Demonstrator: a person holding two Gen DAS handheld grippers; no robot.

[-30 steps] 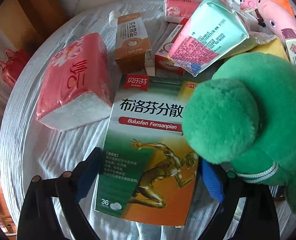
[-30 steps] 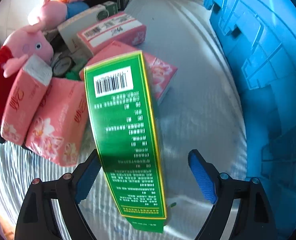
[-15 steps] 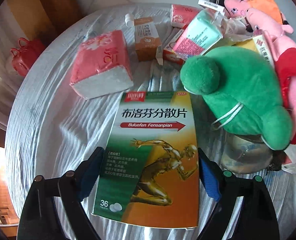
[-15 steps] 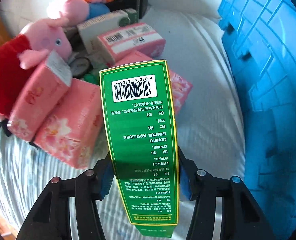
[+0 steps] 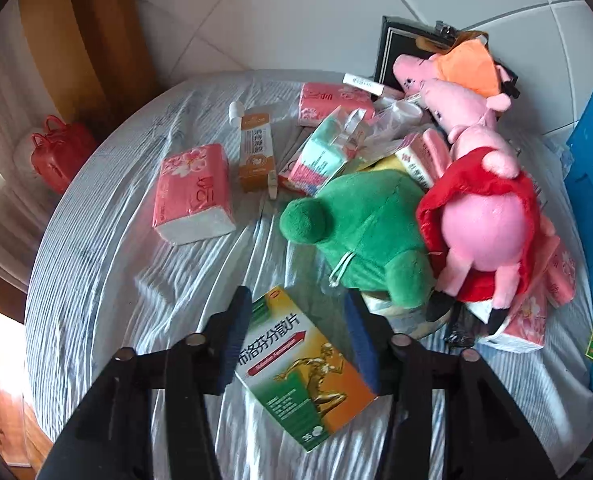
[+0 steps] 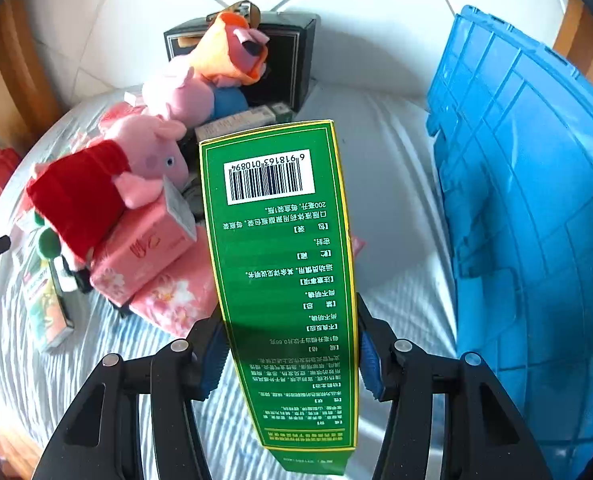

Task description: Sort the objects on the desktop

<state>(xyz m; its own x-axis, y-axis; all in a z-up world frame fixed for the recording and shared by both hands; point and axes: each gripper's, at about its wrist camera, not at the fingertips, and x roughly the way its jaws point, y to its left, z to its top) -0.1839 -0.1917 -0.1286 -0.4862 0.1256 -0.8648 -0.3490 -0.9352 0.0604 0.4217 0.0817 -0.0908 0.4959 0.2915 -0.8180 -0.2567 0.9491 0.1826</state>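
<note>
Lower end of the tall green box [image 6: 280, 280] cut off by the bottom edge of the right wrist view; flanks covered by the blue pads [image 6: 366, 354] pressing on them. In the left wrist view, only a sliver of that box at the right edge. Blue crate [image 6: 536, 220] cropped by the right edge, inside unseen. Left edge of the runner medicine box [image 5: 300, 364] tucked behind a pad; small print on it illegible. Pale round thing [image 5: 408, 318] under the green plush [image 5: 368, 236] mostly buried, not identifiable. Black case [image 5: 396, 46] half screened by the orange-hooded pig plush [image 5: 452, 70]. Boxes beneath the red-dressed pig plush [image 6: 108, 184] largely covered. Red bag [image 5: 58, 152] beyond the table edge, distorted.
</note>
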